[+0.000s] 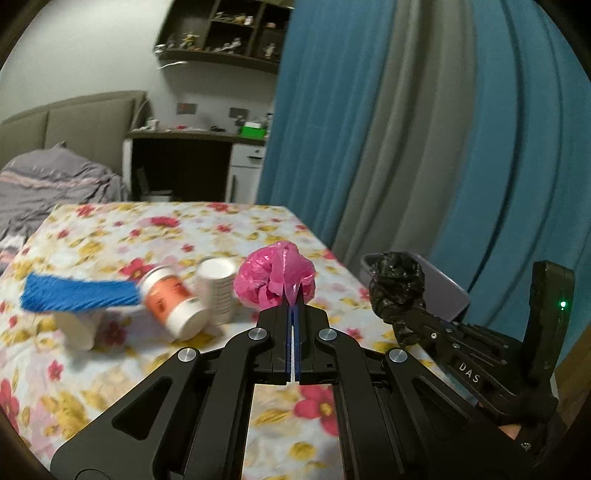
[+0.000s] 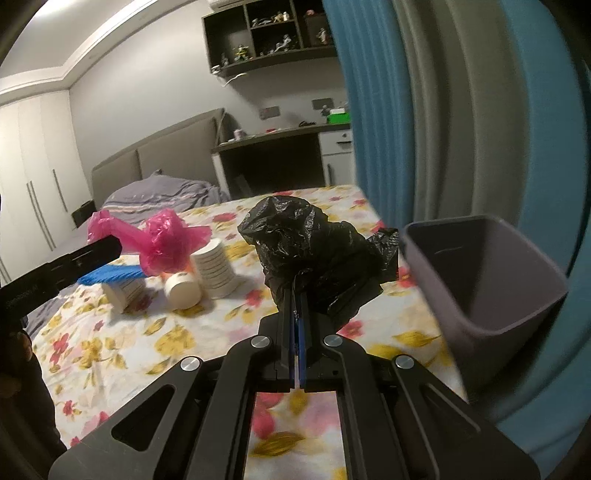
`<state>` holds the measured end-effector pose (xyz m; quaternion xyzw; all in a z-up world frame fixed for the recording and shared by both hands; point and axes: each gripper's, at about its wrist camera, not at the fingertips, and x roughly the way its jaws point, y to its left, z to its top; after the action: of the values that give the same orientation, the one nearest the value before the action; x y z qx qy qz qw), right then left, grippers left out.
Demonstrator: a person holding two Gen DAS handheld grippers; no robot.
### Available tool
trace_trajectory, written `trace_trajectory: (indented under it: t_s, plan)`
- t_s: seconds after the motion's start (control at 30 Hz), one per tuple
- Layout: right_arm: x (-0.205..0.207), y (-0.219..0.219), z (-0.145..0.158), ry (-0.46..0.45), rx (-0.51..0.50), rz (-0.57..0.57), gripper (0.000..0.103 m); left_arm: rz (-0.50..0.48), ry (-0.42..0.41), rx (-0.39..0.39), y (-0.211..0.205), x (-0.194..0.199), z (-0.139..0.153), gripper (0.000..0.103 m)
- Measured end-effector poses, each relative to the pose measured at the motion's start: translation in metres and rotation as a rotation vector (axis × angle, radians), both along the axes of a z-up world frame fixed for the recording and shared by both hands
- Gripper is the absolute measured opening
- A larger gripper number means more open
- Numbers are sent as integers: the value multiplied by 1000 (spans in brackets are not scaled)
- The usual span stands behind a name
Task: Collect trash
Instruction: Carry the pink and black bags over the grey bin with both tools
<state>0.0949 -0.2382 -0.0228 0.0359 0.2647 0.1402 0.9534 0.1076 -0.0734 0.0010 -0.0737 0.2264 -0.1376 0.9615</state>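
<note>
The crumpled pink plastic bag [image 1: 275, 275] was pinched in the left tool [image 1: 294, 295] and the crumpled black plastic bag [image 2: 317, 251] in the right tool [image 2: 296, 291], both held clear of the floral-clothed counter [image 2: 155, 332], presumably for dropping into the grey plastic bin [image 2: 491, 295] nearby.

Dim indoor light, cool cast; brightest patch on ceiling [image 2: 55, 48] upper left in right wrist view. Strong fisheye bend, black vignette at corners, curtain [image 1: 406, 129] folds bowed. Motion blur smears floral tablecloth [image 1: 110, 236], blue brush [image 1: 77, 291] and orange-label bottle [image 1: 171, 299]. Soft shadows under cups. Green LED [image 1: 562, 304] glows sharp. Shelf [image 2: 273, 29] grainy
</note>
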Motion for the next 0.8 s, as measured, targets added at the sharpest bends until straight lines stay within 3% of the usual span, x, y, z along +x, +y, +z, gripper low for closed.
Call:
trace_trajectory:
  t_s: [0.27, 0.5, 0.8]
  plan:
    - [15, -50, 6, -20, -12, -111, 2, -118, 6, 28, -66, 37, 8, 0]
    - [38, -106, 4, -16, -6, -241, 2, -261, 9, -16, -130, 76, 15, 0]
    - [68, -146, -15, 28, 16, -320, 2, -367, 101, -66, -195, 136, -9, 0]
